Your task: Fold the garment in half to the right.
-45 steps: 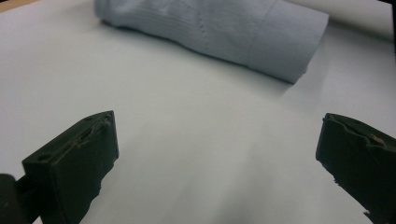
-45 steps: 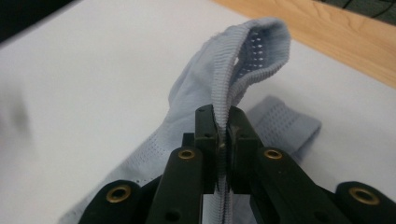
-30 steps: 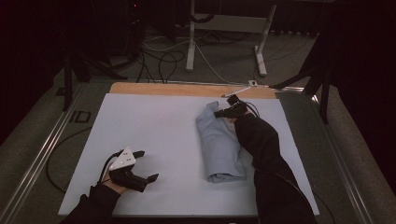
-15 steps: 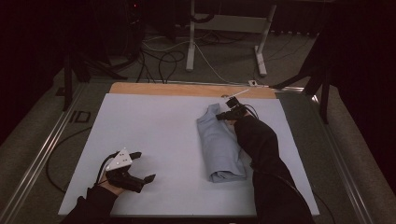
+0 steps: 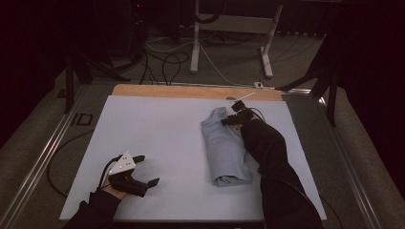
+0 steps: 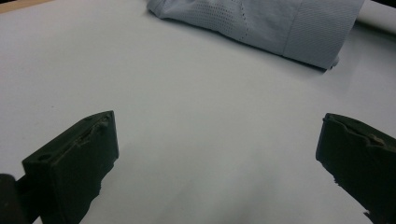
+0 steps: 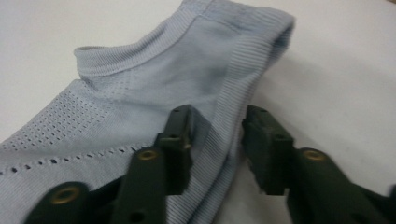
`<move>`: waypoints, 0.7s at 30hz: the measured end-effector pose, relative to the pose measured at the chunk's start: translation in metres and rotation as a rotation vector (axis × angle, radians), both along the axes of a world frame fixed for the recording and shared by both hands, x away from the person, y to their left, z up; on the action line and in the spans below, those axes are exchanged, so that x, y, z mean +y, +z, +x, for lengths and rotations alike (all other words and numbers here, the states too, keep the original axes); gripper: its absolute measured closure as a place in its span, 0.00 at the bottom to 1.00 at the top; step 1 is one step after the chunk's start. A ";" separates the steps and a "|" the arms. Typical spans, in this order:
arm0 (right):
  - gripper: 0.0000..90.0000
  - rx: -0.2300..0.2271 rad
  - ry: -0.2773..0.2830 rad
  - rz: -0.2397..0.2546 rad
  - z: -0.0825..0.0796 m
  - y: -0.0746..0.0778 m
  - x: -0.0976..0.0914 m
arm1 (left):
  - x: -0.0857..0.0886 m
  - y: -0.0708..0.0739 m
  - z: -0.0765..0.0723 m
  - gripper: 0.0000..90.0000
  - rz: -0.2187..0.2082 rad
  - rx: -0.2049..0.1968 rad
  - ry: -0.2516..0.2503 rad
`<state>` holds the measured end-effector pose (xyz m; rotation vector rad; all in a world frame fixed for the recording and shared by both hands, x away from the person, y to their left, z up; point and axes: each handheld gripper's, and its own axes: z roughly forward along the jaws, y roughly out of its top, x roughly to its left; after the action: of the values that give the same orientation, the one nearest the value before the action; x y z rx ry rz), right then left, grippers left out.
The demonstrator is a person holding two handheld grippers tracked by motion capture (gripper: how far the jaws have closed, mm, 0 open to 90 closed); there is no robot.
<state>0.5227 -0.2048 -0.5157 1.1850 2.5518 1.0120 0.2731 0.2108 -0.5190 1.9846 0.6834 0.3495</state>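
1. While the person's right sleeve [image 5: 267, 148] reaches up the right half of the desk [image 5: 157, 129], the right claw [image 5: 234, 118] sits at the far end of a folded pale-blue garment [image 5: 224, 148], toward one o'clock on the white desk top.
2. That garment lies as a long narrow bundle running from about one o'clock back toward five o'clock, its near end squared off and its far end showing a ribbed collar.
3. Seen in the right gripper view, the right claw [image 7: 217, 140] straddles the ribbed edge of the garment [image 7: 140, 93]: its jaws have just been opening, a fold of the ribbed band lies between them, and the pads stand off the cloth rather than pinching it.
4. Its left jaw rests over the perforated knit, while its right jaw hangs beside the hem above bare desk [image 7: 336, 70].
5. Down at seven o'clock the left claw [image 5: 143, 171] lies low on the desk in the person's left hand [image 5: 112, 188], with its grey three-cornered plate [image 5: 123, 163] facing up.
6. Its jaws stand wide apart with nothing between them; the left gripper view shows bare white desk [image 6: 196, 130] between the two black pads.
7. From that same view the garment [image 6: 261, 23] lies well apart from the left claw [image 6: 217, 154], up at twelve to one o'clock.
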 end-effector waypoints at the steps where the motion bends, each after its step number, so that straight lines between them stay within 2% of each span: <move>1: 0.64 0.000 0.000 0.000 0.000 0.000 0.000 | 0.000 0.000 0.000 0.00 0.000 0.000 0.000; 4: 0.61 -0.039 -0.010 -0.013 -0.003 0.012 -0.002 | 0.000 0.001 0.000 0.00 0.001 -0.006 0.002; 5: 0.61 -0.075 -0.014 0.001 -0.004 0.024 -0.003 | 0.000 0.001 0.000 0.00 0.001 -0.008 0.003; 8: 0.72 -0.124 -0.010 0.026 -0.005 0.040 0.000 | 0.000 0.001 0.000 0.00 -0.002 -0.010 0.006; 9: 0.79 -0.138 -0.010 0.032 -0.005 0.044 0.002 | 0.000 0.001 0.000 0.00 0.001 -0.010 0.006; 11: 0.87 -0.147 0.006 0.046 -0.005 0.048 0.010 | 0.000 0.000 0.000 0.00 -0.001 -0.010 0.005; 12: 0.92 -0.142 0.014 0.045 -0.005 0.047 0.014 | 0.000 0.000 0.000 0.00 -0.001 -0.010 0.005; 13: 0.92 -0.142 0.014 0.045 -0.005 0.047 0.014 | -0.001 0.000 0.000 0.00 -0.001 -0.011 0.005; 14: 1.00 -0.139 0.027 0.018 -0.002 0.042 0.023 | -0.001 0.001 0.000 0.00 -0.002 -0.015 0.004; 17: 1.00 -0.122 0.022 -0.010 0.002 0.034 0.029 | -0.001 0.002 -0.001 0.00 -0.007 -0.019 0.002; 18: 1.00 -0.113 0.006 -0.038 0.007 0.027 0.033 | -0.001 0.002 -0.001 0.00 -0.011 -0.019 0.000; 19: 1.00 -0.113 0.006 -0.038 0.007 0.027 0.033 | -0.001 0.002 -0.001 0.00 -0.012 -0.020 -0.001; 21: 1.00 -0.091 -0.012 -0.050 0.014 0.018 0.034 | -0.001 0.002 0.000 0.00 -0.018 -0.017 -0.001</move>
<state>0.5363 -0.1707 -0.4982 1.1139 2.4826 0.9696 0.2727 0.2095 -0.5171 1.9628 0.6730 0.3584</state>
